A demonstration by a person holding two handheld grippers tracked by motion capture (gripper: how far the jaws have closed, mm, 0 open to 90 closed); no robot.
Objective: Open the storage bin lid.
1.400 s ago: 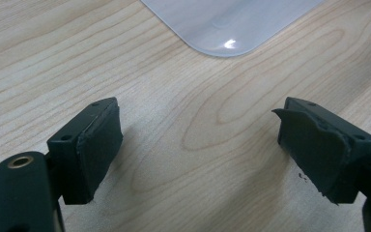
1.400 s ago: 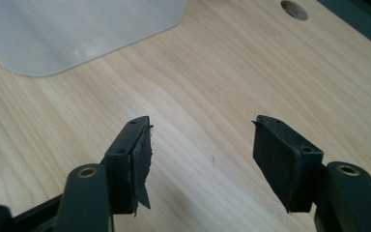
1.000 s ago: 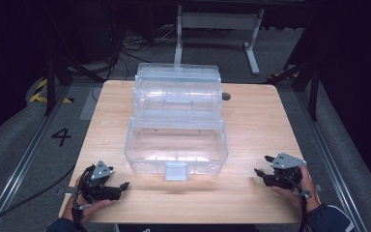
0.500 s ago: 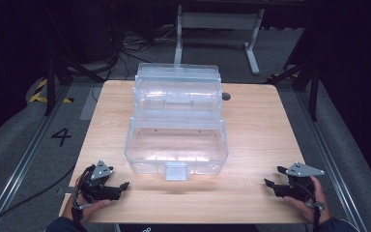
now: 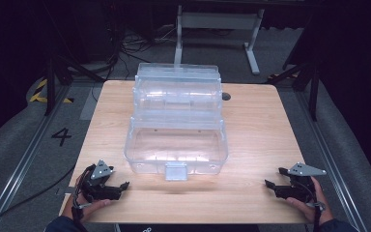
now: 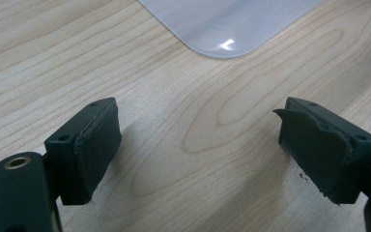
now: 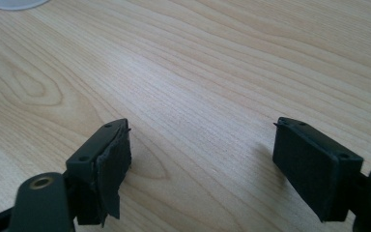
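Clear plastic organizer box mid-desk. Left gripper and right gripper at near corners, both spread wide, empty.

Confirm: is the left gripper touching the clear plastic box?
Apart. In the left gripper view, bare wooden table separates the open jaws of the left gripper from the clear plastic box.

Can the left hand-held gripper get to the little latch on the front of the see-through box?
Probably yes. The left hand-held gripper is open, holds nothing, and sits near the clear box's front corner. Bare table lies between it and the latch, with nothing in the way.
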